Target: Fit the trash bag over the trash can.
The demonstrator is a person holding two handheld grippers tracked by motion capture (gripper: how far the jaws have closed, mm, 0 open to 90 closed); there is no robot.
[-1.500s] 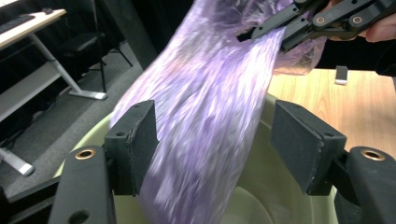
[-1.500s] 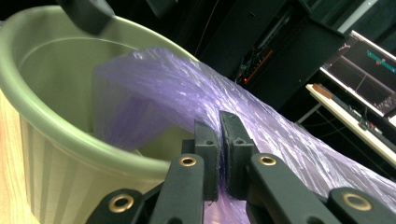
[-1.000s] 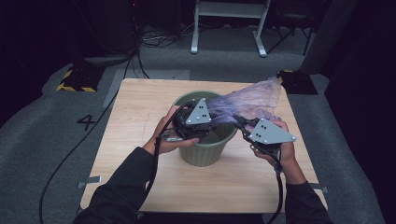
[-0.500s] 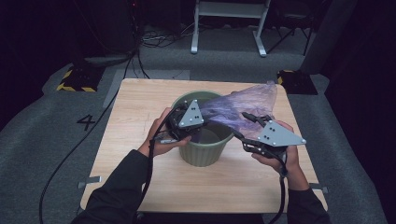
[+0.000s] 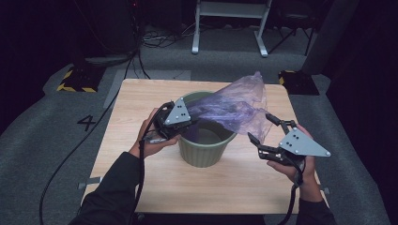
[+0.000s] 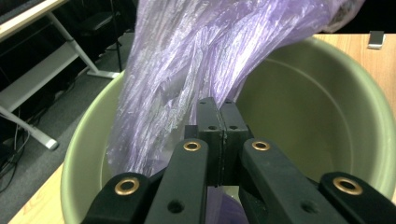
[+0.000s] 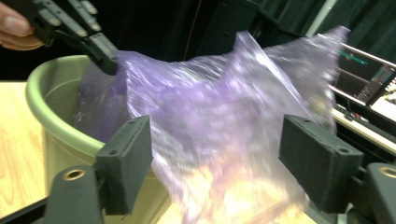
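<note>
A: Worktop (image 5: 141, 187) first, since it is the biggest thing. It is made of light wood, and grey floor (image 5: 56, 154) goes all around it. A number four is marked on the floor to the left.

B: What stands on the wood?

A: A round green bucket (image 5: 206, 154), right in the middle. It stands up straight and its mouth is open to the top.

B: And the purple stuff?

A: That is a thin purple plastic bag (image 5: 234, 110). It is see-through and crinkly. One end hangs down into the bucket at the left side of the rim. The rest stretches up and out over the right side of the rim, up in the air.

B: Who holds it?

A: The left gripper (image 5: 180, 123) does. It sits at the left rim of the bucket, with the person's left hand (image 5: 152, 140) wrapped around it. In the left gripper view its jaws are pressed tight together, and the bag is pinched between them just above the bucket's mouth.

B: What about the other one?

A: The right gripper (image 5: 267, 129) is to the right of the bucket, above the wood, held in the right hand (image 5: 300, 171). Its jaws have just been opening and now stand wide apart. In the right gripper view the loose bag hangs between the two pads (image 7: 128, 158), a bit blurry, and neither pad squeezes it.
</note>
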